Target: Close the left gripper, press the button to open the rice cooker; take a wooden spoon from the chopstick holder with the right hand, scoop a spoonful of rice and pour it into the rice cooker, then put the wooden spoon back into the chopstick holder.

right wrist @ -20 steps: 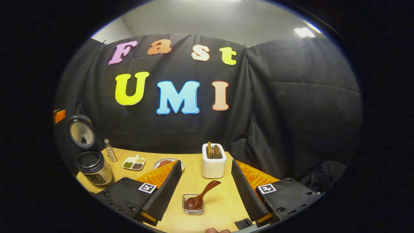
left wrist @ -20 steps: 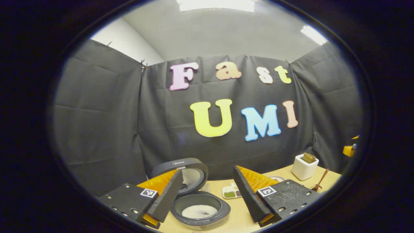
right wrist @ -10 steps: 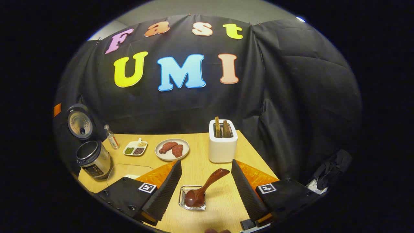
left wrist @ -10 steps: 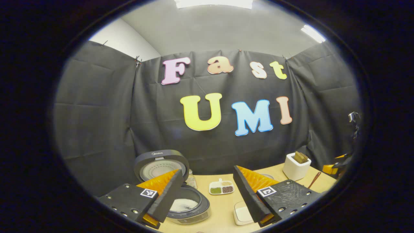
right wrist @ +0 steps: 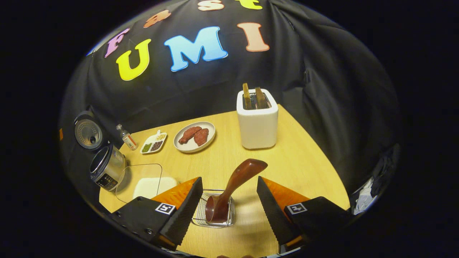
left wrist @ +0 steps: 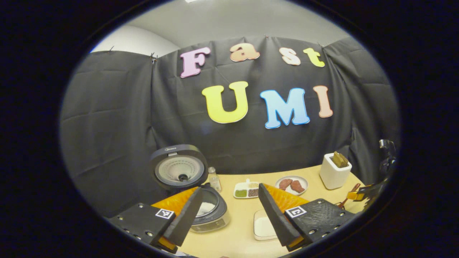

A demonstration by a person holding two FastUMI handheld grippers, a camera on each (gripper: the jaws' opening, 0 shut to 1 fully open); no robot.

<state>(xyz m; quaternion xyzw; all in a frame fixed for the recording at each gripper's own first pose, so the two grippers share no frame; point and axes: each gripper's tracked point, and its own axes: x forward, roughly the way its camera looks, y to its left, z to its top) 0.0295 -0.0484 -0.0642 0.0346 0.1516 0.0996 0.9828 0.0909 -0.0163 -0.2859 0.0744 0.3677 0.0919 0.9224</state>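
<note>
- Left tongs, left gripper view: the two fingers stand wide apart with nothing between them, raised above the near edge of the wooden worktop.
- Rice cooker, left gripper view: lid swung up and standing open behind the pot; white rice shows in the inner pot. The left finger overlaps the cooker's near side in this view; contact cannot be told.
- Clear rice container, left gripper view: on the worktop right of the cooker, holding white rice, partly covered by the right finger.
- Right tongs, right gripper view: fingers spread apart, one on each side of the chopstick holder, clamped on nothing.
- Wooden spoon, right gripper view: its bowl sits down in the chopstick holder, a small wire basket; its handle leans up and to the right, between the two fingers and touching neither.
- Toaster, right gripper view: white, upright at the far side of the worktop, two brown slices standing in its slots.
- Plate, right gripper view: left of the toaster, carrying two reddish-brown pieces of food.
- Divided dish and small bottle, right gripper view: between the plate and the rice cooker.
</note>
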